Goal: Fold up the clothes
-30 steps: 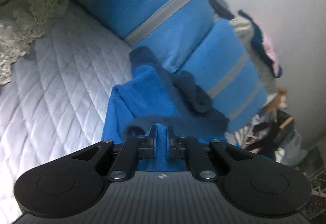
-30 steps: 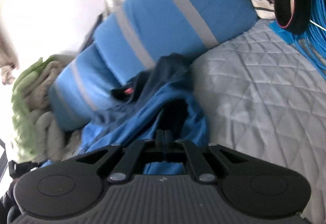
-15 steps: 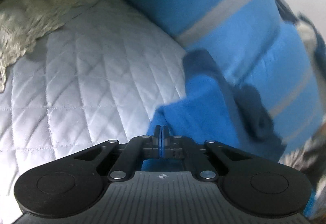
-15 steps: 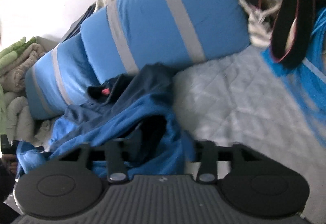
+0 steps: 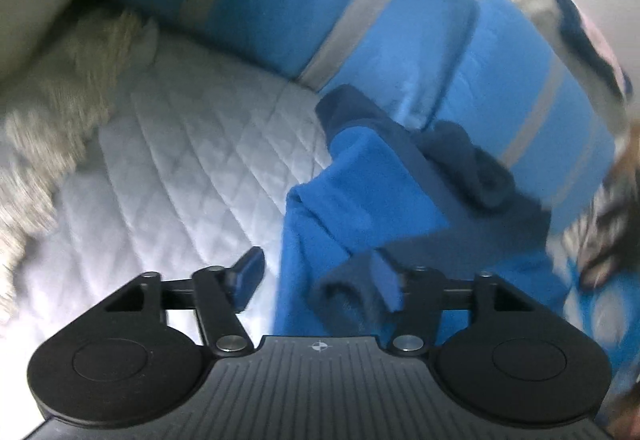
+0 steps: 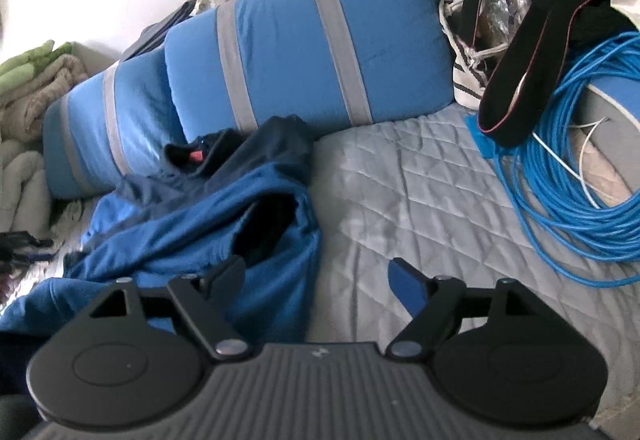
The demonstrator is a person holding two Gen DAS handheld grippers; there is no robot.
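Lying crumpled on the quilted bed (image 6: pixel 420 175) against the striped cushions (image 6: pixel 304 39), the blue garment (image 6: pixel 192 224) is free, because both left tongs (image 5: pixel 320 280) and right tongs (image 6: pixel 320 276) stand wide apart, gripping nothing.

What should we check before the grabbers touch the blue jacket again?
1. Left gripper open: ok, its jaws are spread wide.
2. Right gripper open: ok, spread wide with nothing between the fingers.
3. Blue jacket lying flat: not ok, it lies bunched in a heap against the blue striped cushions.
4. Room on the quilted bedspread to spread it: ok, a bare stretch lies beside the jacket.
5. Blue cable coil out of the way: ok for now, it sits apart from the jacket at the far side of the bedspread.
6. Sleeves and hem easy to find: cannot tell, folds hide them.
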